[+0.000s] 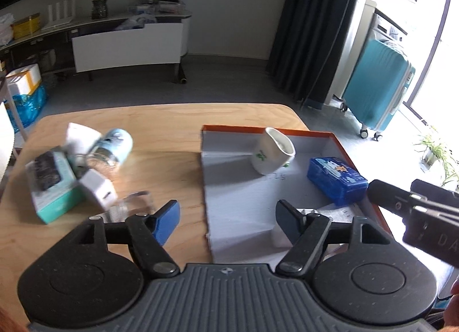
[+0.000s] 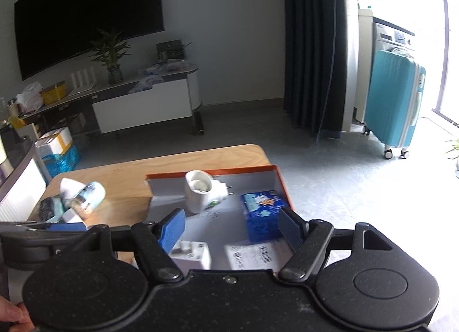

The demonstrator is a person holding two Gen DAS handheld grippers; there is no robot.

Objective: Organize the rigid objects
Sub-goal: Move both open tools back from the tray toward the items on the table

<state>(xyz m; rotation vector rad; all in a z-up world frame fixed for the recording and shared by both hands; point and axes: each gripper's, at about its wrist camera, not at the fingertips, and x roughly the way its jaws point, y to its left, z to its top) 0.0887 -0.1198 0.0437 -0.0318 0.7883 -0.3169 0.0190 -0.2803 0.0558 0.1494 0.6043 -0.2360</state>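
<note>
An orange-rimmed tray with a grey floor lies on the right half of the wooden table. In it a white mug with a green print leans over, and a blue box lies to its right. A white charger and a labelled packet rest at the tray's near end. Left of the tray is a pile: a light blue jar, a teal box and a white cube. My left gripper hangs open over the tray's left edge, holding nothing. My right gripper is open above the tray's near end.
A clear plastic piece lies near the left fingertip. Beyond the table's rounded far edge is grey floor, with a teal suitcase at the right, a dark curtain and a low white cabinet by the far wall.
</note>
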